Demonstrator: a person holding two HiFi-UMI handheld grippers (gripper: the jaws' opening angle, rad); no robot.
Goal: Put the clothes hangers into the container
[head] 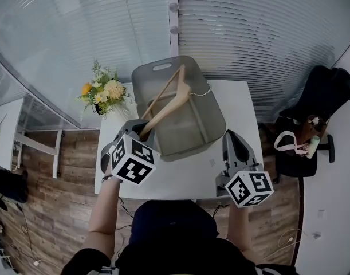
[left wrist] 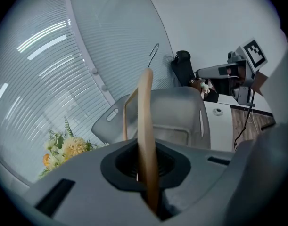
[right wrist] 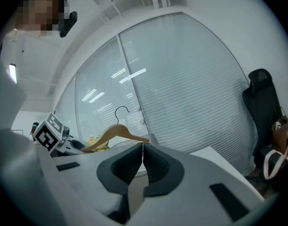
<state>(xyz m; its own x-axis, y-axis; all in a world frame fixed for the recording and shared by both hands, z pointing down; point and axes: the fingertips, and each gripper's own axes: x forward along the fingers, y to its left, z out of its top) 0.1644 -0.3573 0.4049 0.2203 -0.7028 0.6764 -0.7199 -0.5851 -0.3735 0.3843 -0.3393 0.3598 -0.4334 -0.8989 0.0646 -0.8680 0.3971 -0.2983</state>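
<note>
"Two grippers in the head view. What has each got?"

"My left gripper [head: 144, 132] is clamped on the end of one arm of a wooden hanger [head: 170, 101]. The hanger slants away from it over the grey container [head: 216, 122], and its wire hook [head: 205, 89] lies by the container's right rim. My right gripper [head: 233, 135] is over the white table [head: 240, 99], just beside the container's right side, and carries nothing."

"Where does the container stand?"

"On the table, toward the far edge, near the blinds [head: 266, 33]. Flowers [head: 103, 93] are by the table's far left corner, beside the container. A black chair [head: 321, 93] is off to the right, well apart from the table."

"And the left gripper view?"

"The jaws are nearly together, pinching the hanger's wooden arm. The arm runs up from them through the middle of the picture, with the hook showing above it. The container is behind the hanger, and the flowers are low on the left. My right gripper shows far off at the right. From here I cannot tell whether the hanger touches the container."

"The right gripper view?"

"The jaws are pressed together with only a thin seam between the pads and nothing in it. Beyond them the hanger hangs in the air, hook upward and one arm pointing right. My left gripper is at the hanger's low end on the left. The chair shows at the right edge."
</note>
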